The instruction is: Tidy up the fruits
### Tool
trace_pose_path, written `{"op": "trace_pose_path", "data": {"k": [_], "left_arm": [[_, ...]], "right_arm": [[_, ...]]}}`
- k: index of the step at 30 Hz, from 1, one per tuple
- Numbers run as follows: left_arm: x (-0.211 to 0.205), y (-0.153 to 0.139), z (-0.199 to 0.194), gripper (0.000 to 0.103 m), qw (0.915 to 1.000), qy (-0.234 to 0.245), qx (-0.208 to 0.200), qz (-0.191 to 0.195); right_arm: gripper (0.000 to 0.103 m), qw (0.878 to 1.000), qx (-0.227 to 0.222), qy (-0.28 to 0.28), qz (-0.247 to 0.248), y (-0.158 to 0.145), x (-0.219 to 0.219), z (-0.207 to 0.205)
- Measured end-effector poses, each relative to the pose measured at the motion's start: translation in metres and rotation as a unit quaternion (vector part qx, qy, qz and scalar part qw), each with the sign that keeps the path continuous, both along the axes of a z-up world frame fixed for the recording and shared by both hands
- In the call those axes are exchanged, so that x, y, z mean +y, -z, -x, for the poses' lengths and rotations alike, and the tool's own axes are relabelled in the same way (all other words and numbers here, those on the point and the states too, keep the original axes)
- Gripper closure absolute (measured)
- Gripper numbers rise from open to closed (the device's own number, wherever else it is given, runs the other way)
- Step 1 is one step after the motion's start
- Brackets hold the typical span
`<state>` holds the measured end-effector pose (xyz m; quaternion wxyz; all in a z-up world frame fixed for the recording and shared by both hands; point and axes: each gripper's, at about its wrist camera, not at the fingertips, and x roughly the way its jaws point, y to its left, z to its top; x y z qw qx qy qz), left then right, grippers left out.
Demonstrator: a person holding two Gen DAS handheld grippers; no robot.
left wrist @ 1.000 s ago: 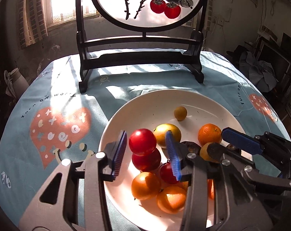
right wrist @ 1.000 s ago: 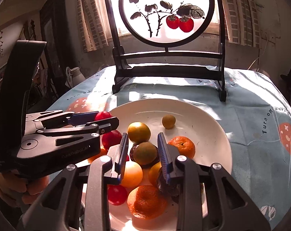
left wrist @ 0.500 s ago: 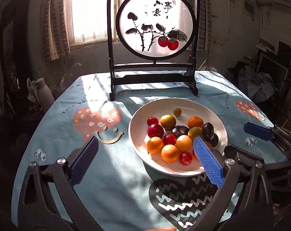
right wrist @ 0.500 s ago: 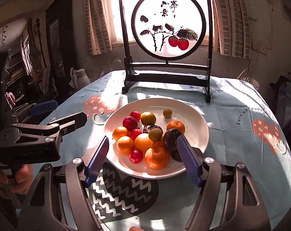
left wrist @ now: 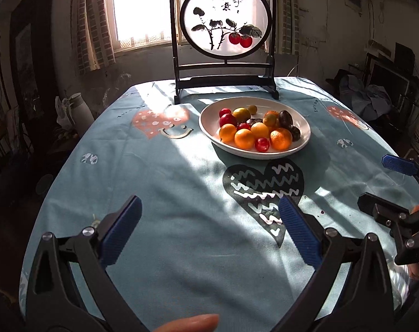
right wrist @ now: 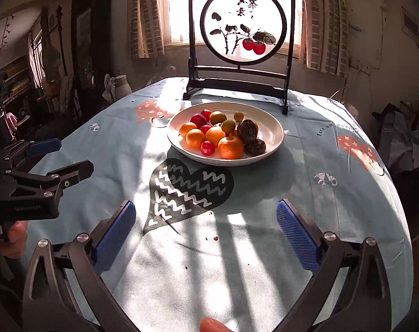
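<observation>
The white plate (left wrist: 303, 138) heaped with fruits (left wrist: 258, 131) sits toward the far edge of the round worktop (left wrist: 168, 188), just in front of the standing persimmon screen (left wrist: 226, 36), with bare blue tablecloth all round its rim. The left gripper (left wrist: 209, 227) and the right gripper (right wrist: 206, 225) both hang over the near edge, well apart from the plate, jaws spread wide and holding nothing. A black heart print (right wrist: 187, 191) lies between them and the plate.
</observation>
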<state>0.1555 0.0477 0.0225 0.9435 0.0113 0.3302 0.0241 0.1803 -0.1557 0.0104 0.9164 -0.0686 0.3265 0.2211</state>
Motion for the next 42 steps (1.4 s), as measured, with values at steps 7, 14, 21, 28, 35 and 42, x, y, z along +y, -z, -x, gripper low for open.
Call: {"op": "trace_pose_path", "data": {"k": [7,14,21,28,35,42], "left_arm": [[-0.006,-0.004,0.023,0.002,1.0000,0.003,-0.005,0.002],[-0.012,-0.007,0.032,0.002,0.9999,0.007,-0.011,-0.001],[-0.014,-0.009,0.034,0.002,0.9999,0.011,-0.012,0.004],[-0.015,-0.009,0.034,0.002,0.9999,0.009,-0.015,-0.001],[-0.015,-0.008,0.033,0.002,0.9999,0.009,-0.013,-0.001],[-0.013,-0.004,0.032,0.002,0.9999,0.008,-0.008,0.004]], "right_arm": [[0.001,1.000,-0.003,-0.002,0.001,-0.002,-0.005,0.021],[0.001,1.000,-0.013,-0.004,0.002,-0.005,-0.007,0.034],[0.001,1.000,-0.015,-0.001,-0.003,-0.007,-0.011,0.037],[0.001,1.000,-0.016,-0.002,-0.002,-0.007,-0.012,0.038],[0.001,1.000,-0.014,0.000,-0.004,-0.008,-0.013,0.036],[0.001,1.000,-0.011,0.003,-0.005,-0.008,-0.013,0.035]]}}
